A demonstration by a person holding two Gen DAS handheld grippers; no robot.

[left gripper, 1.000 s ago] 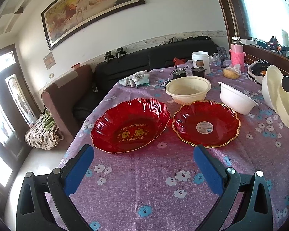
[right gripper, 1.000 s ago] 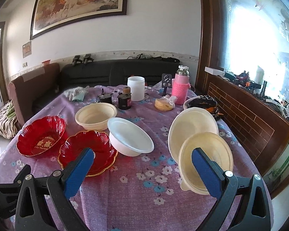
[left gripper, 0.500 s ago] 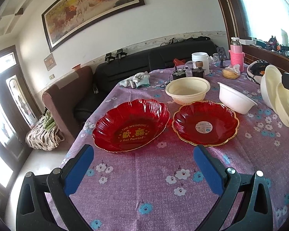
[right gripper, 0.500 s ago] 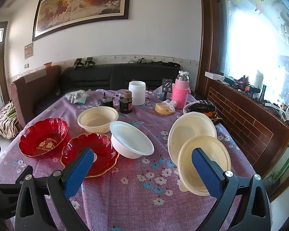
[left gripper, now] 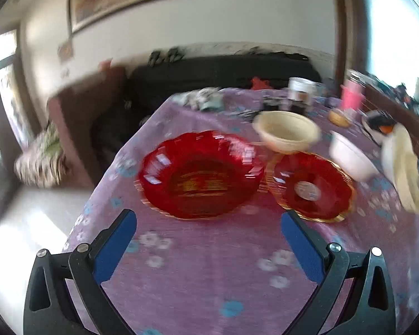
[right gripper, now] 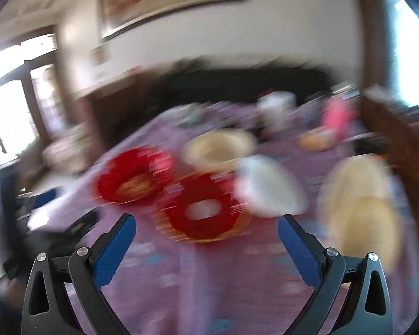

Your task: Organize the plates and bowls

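Observation:
On the purple flowered tablecloth point(left gripper: 209, 273) lie a large red plate point(left gripper: 201, 176) and a smaller gold-rimmed red plate point(left gripper: 311, 187) to its right. Behind them stand a cream bowl point(left gripper: 286, 131) and a white bowl point(left gripper: 352, 156); two cream plates point(left gripper: 405, 167) lie at the right edge. My left gripper point(left gripper: 208, 224) is open above the cloth, short of the large red plate. The right wrist view is blurred: small red plate point(right gripper: 206, 209), large red plate point(right gripper: 132, 178), white bowl point(right gripper: 271, 187), cream plates point(right gripper: 363, 206). My right gripper point(right gripper: 206, 226) is open and holds nothing.
Jars, a white tub point(left gripper: 301, 86) and a pink bottle point(left gripper: 350, 95) stand at the table's far end, with a cloth point(left gripper: 204, 97) to their left. A dark sofa point(left gripper: 223, 75) and a brown armchair point(left gripper: 78, 117) lie beyond. The table's left edge drops to pale floor point(left gripper: 28, 223).
Both views are now motion-blurred. The right gripper has swung left, so the red plates sit ahead of it. The left gripper has moved closer to the large red plate.

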